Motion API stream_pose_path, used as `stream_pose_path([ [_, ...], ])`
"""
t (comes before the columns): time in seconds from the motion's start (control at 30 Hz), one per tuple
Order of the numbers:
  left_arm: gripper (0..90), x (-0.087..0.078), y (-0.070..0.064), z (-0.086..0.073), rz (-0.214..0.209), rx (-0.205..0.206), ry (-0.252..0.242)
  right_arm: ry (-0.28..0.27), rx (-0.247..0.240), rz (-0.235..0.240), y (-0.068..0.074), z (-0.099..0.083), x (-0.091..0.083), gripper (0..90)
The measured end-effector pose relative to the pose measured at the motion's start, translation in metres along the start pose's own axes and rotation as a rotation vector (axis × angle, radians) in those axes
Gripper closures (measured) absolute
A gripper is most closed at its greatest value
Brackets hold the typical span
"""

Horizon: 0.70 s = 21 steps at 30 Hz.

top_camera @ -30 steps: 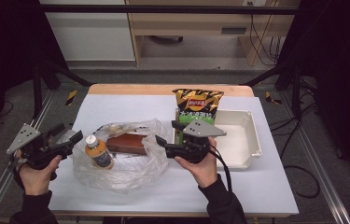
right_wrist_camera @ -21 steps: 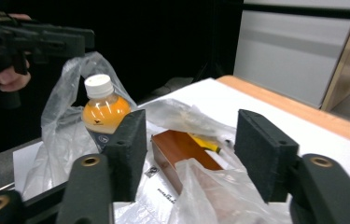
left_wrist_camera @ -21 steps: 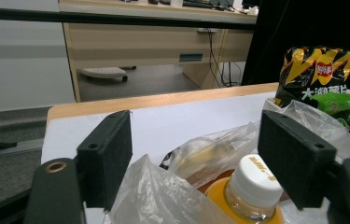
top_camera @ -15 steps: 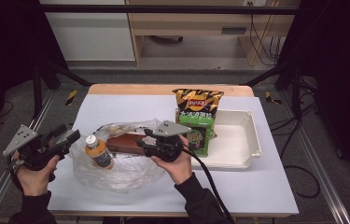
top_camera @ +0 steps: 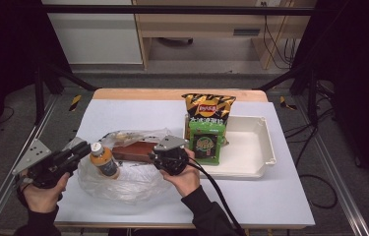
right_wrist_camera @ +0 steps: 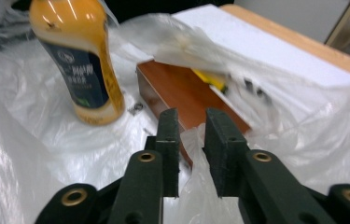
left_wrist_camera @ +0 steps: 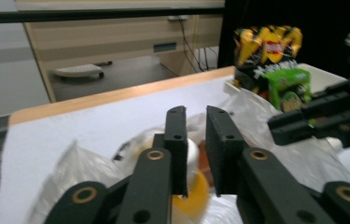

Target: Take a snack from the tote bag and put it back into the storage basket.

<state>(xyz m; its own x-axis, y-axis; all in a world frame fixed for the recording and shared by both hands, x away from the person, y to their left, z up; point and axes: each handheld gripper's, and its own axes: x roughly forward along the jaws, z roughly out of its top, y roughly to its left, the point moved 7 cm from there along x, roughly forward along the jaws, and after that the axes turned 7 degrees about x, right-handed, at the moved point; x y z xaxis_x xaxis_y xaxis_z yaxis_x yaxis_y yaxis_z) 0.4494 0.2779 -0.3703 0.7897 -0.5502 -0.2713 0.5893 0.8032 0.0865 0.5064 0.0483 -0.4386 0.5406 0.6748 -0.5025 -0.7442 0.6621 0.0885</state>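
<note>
The clear plastic bag [top_camera: 123,172] lies spread on the white table [top_camera: 270,196] in the lower left-centre of the high view, and inside it an orange drink bottle [top_camera: 102,160] stands upright beside a flat reddish-brown box [top_camera: 134,150]. In the right gripper view the bottle [right_wrist_camera: 77,60] stands at upper left, the box [right_wrist_camera: 186,91] lies at centre, and a fold of the bag [right_wrist_camera: 191,140] rises between the two black jaws, which are drawn in to a narrow gap on the film; whether they actually pinch it cannot be told.

The right gripper [top_camera: 158,158] sits at the bag's right edge, just beside the box. A second ago it was further right, in front of the snack packets, so it has moved left onto the bag. The left gripper [top_camera: 81,150] has stayed at the bag's left edge, close to the bottle. In the left gripper view its jaws stand a little apart with nothing between them, and the bottle [left_wrist_camera: 191,196] shows blurred behind them at the bottom centre.

Further right in the high view, a yellow-and-black chip bag [top_camera: 207,108] and a green packet [top_camera: 205,141] stand in a white tray [top_camera: 258,152], unmoved from the earlier frames
</note>
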Motion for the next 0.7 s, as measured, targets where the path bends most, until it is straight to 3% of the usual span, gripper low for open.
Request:
stream_pose_path([
  [0.17,83.3,0.001,-0.025,-0.014,-0.049,0.026,0.038,0.031,0.009,-0.015,-0.002,-0.016,-0.004,78.6],
  [0.33,84.2,0.010,-0.043,-0.042,-0.075,0.041,0.109,0.055,0.021,-0.027,-0.002,-0.032,-0.002,78.6],
  [0.53,84.2,0.016,-0.046,-0.082,-0.082,0.018,0.199,0.076,0.045,-0.037,-0.007,-0.050,0.004,78.0],
  [0.7,84.1,0.017,-0.043,-0.105,-0.070,0.001,0.249,0.094,0.067,-0.050,-0.012,-0.063,0.008,77.4],
])
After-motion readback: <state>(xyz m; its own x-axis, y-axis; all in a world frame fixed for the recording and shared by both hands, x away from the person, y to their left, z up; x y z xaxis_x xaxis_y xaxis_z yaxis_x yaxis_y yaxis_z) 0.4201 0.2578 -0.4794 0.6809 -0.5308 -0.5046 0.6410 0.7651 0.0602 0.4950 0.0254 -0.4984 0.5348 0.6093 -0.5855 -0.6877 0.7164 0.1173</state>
